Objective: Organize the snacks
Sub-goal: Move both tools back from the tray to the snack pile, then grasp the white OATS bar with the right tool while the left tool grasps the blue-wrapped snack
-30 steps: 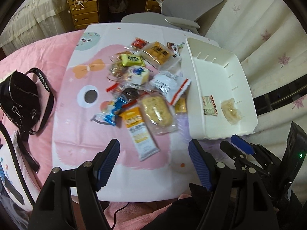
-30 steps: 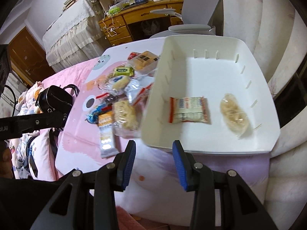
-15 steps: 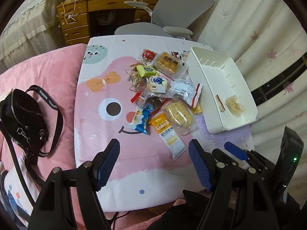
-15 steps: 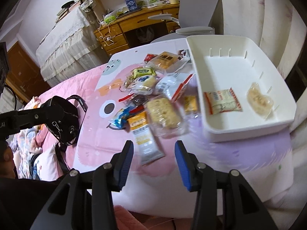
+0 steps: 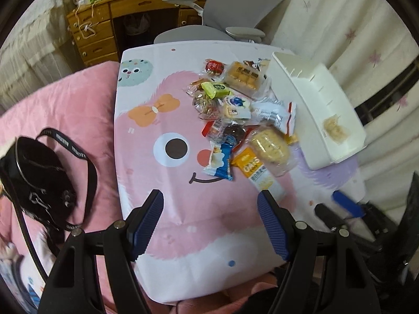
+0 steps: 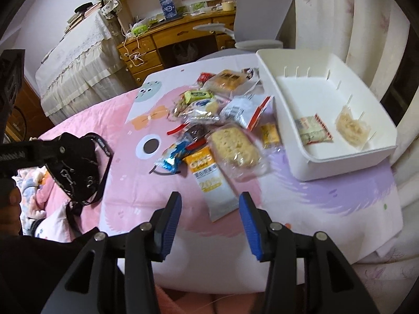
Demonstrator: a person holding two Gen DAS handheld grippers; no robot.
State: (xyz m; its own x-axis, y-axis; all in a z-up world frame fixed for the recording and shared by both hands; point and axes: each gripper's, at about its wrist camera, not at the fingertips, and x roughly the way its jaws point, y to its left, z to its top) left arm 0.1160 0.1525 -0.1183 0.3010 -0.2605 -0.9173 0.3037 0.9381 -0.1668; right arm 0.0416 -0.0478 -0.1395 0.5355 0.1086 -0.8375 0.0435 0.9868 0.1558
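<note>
One white tray (image 6: 340,164) holds two snack packets (image 6: 314,130). About a dozen more snacks (image 6: 225,144) lie heaped at its nine o'clock side. One black bag (image 6: 76,167), one grey chair (image 6: 262,7), two claws (image 6: 209,222).

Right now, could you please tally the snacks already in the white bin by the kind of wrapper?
Red-and-white printed packet: 1
Clear-wrapped pale pastry: 1
Total in the white plastic bin: 2
</note>
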